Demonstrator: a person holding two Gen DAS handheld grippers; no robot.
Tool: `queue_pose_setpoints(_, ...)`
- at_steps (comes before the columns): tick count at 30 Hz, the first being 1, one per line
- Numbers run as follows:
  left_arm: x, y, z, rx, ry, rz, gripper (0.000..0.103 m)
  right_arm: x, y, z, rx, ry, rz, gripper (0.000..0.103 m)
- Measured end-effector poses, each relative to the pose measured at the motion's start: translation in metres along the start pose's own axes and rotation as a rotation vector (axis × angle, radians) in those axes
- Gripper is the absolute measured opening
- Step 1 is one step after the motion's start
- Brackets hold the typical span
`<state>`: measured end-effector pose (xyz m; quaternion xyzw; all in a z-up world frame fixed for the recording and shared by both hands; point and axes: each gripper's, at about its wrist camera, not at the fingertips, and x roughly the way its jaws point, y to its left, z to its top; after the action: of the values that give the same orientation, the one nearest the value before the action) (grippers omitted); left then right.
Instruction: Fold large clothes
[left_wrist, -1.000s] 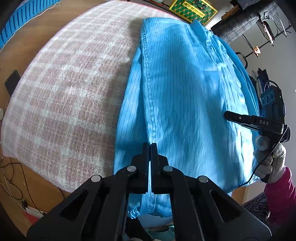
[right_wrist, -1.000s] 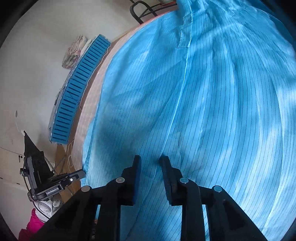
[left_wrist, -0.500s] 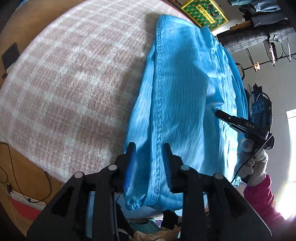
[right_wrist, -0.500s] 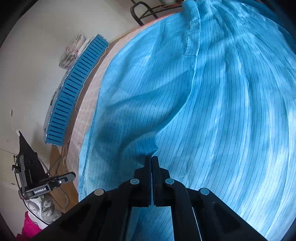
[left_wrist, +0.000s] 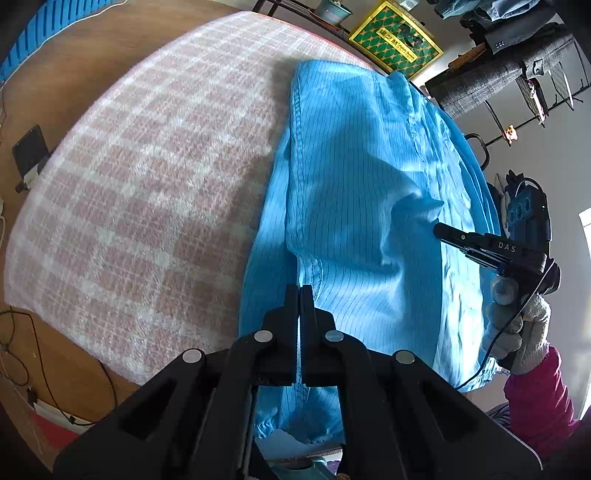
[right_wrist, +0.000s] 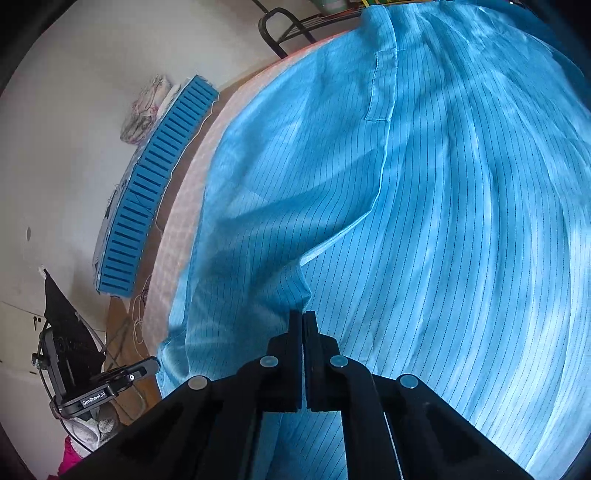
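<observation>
On checked blanket (left_wrist: 140, 192) | blue garment (left_wrist: 354, 221) pinched by both tools | hem cut off below

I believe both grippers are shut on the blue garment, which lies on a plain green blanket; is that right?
Not quite: the blanket is pink-and-white checked, not plain green, as the left wrist view shows. The rest holds: the left gripper is shut on a seamed edge of the blue garment, and the right gripper is shut on a pinched fold of it.
</observation>
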<state>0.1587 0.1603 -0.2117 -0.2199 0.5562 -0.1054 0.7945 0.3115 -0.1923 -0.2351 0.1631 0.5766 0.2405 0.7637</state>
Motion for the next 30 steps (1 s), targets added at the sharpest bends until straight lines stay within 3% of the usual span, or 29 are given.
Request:
queue_pose_setpoints(4,0.008,0.014,0.013,0.004,0.0,0.077,0.0,0.012,0.008,0.01,-0.013,0.004,-0.033,0.0)
queue_pose_setpoints(6,0.014,0.022,0.005,-0.007,0.022,0.068,0.0,0.022,0.008,0.007,-0.037,0.033,-0.084,0.0)
queue_pose_setpoints(10,0.016,0.021,-0.012,0.019,0.039,0.041,0.0,0.015,0.004,0.0,-0.07,0.073,-0.101,0.0)
queue_pose_setpoints(14,0.015,0.015,-0.018,0.028,0.033,0.05,0.0,-0.026,0.013,0.014,-0.16,0.001,-0.166,0.027)
queue_pose_setpoints(19,0.012,0.007,-0.018,0.017,0.007,0.053,0.0,-0.048,0.061,0.063,-0.298,-0.057,-0.152,0.04)
queue_pose_setpoints(21,0.013,0.004,-0.019,0.015,0.007,0.059,0.0,-0.037,0.088,0.083,-0.382,-0.062,-0.17,0.048)
queue_pose_setpoints(25,0.015,0.001,-0.018,0.012,0.008,0.059,0.0,0.005,0.123,0.123,-0.435,-0.043,-0.152,0.049)
queue_pose_setpoints(28,0.018,0.0,-0.017,0.026,0.011,0.081,0.0,0.044,0.146,0.151,-0.55,-0.047,-0.206,0.049)
queue_pose_setpoints(30,0.021,0.003,-0.016,0.016,0.014,0.084,0.0,0.068,0.157,0.166,-0.622,-0.04,-0.222,0.058)
